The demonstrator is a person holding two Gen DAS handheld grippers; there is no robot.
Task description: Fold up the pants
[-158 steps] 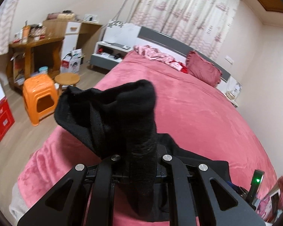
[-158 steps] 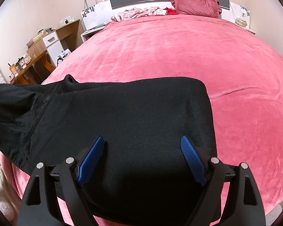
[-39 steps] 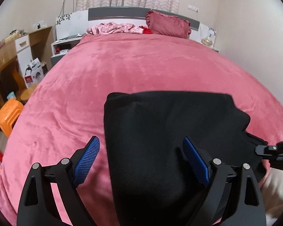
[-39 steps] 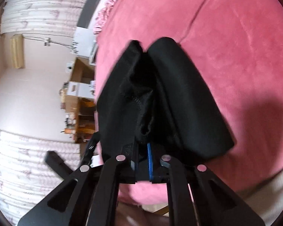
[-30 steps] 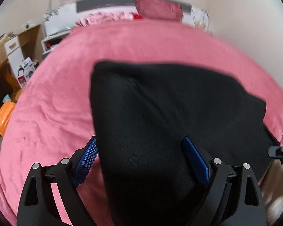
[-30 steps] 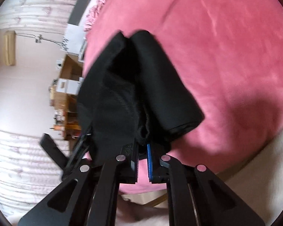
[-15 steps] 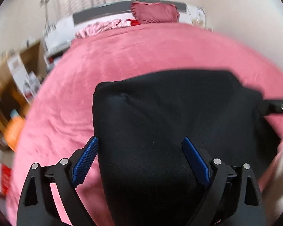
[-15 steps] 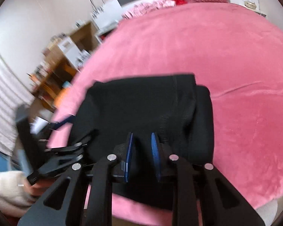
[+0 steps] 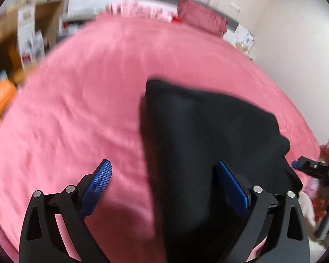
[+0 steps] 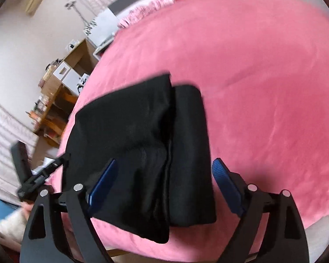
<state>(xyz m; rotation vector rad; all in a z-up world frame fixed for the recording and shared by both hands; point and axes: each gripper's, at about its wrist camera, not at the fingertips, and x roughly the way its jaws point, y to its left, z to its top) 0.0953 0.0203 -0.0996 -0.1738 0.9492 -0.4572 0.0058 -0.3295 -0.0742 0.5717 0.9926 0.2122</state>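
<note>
The black pants [image 9: 208,135] lie folded into a thick stack on the pink bed [image 9: 76,87]. My left gripper [image 9: 166,182] hovers over their left edge, jaws opening wide; one blue pad is over the blanket, the other over the cloth, and neither presses. In the right wrist view the pants [image 10: 142,135] show two folded layers side by side. My right gripper [image 10: 164,182] is above their near end, jaws opening, the cloth lying below and between the pads without touching them. Each gripper shows at the edge of the other's view: the right gripper [image 9: 313,168], the left gripper [image 10: 37,175].
A dark pink pillow [image 9: 199,19] and crumpled pink clothes [image 9: 138,11] lie at the headboard. An orange stool [image 9: 0,100] and a wooden desk with drawers [image 10: 61,74] stand left of the bed. A hand [image 9: 326,206] grips the right tool's handle.
The right gripper, shut on a bunched fold of the pants a second ago, has let go, opened wide and rolled level. The left gripper has slid left, so the pants now sit right of centre.
</note>
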